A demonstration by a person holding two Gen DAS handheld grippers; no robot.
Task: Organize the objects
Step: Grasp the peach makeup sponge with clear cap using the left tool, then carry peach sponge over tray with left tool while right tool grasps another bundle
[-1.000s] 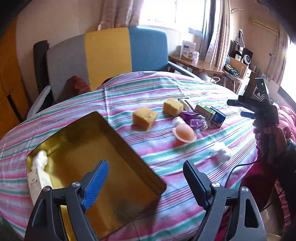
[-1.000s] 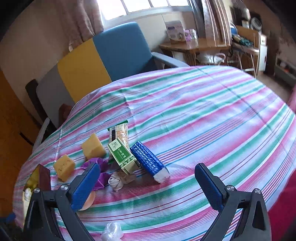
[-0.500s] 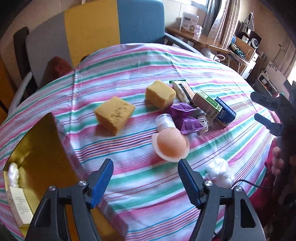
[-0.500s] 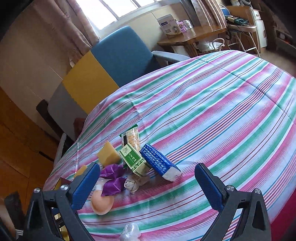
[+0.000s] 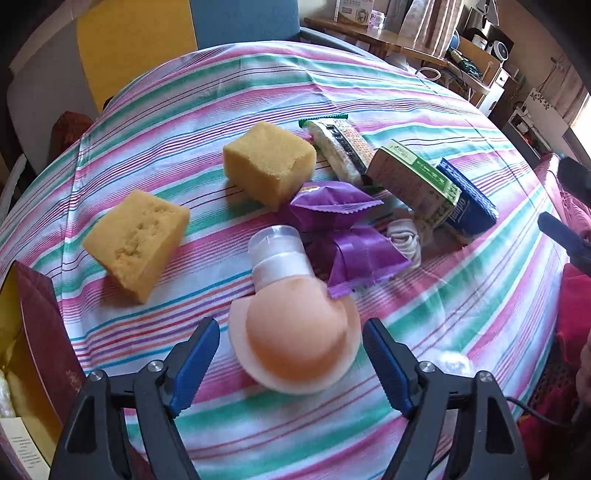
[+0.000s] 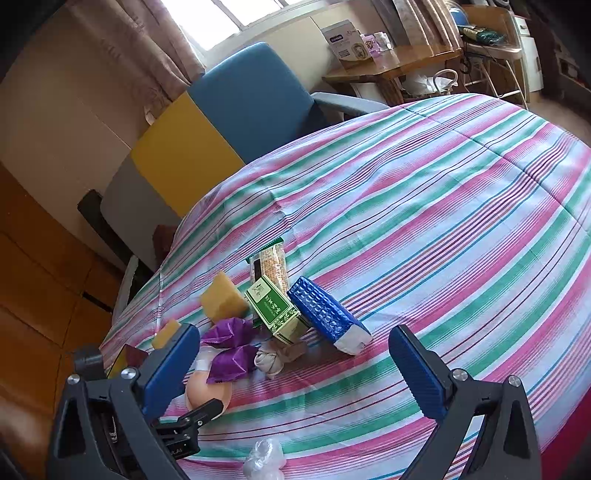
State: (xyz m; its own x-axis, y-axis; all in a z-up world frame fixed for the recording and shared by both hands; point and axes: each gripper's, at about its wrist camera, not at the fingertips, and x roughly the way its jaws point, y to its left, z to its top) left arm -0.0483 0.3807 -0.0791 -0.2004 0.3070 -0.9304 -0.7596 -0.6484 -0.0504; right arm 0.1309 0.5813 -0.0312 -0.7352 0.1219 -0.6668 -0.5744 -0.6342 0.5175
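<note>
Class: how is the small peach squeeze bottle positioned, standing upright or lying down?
Lying down. The peach squeeze bottle rests on its side on the striped tablecloth, clear cap pointing sideways toward the purple wrappers.

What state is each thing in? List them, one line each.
left gripper: open, jaws just widened, straddling the bottle, not pressing.
right gripper: open, empty.
peach squeeze bottle: lying down, cap on.
purple packets: sealed.
green box: closed, tilted.
gold tin: open.

Sunlit window [image 6: 207, 18], blue-yellow chair [image 6: 221, 122], wooden desk [image 6: 391, 66].
</note>
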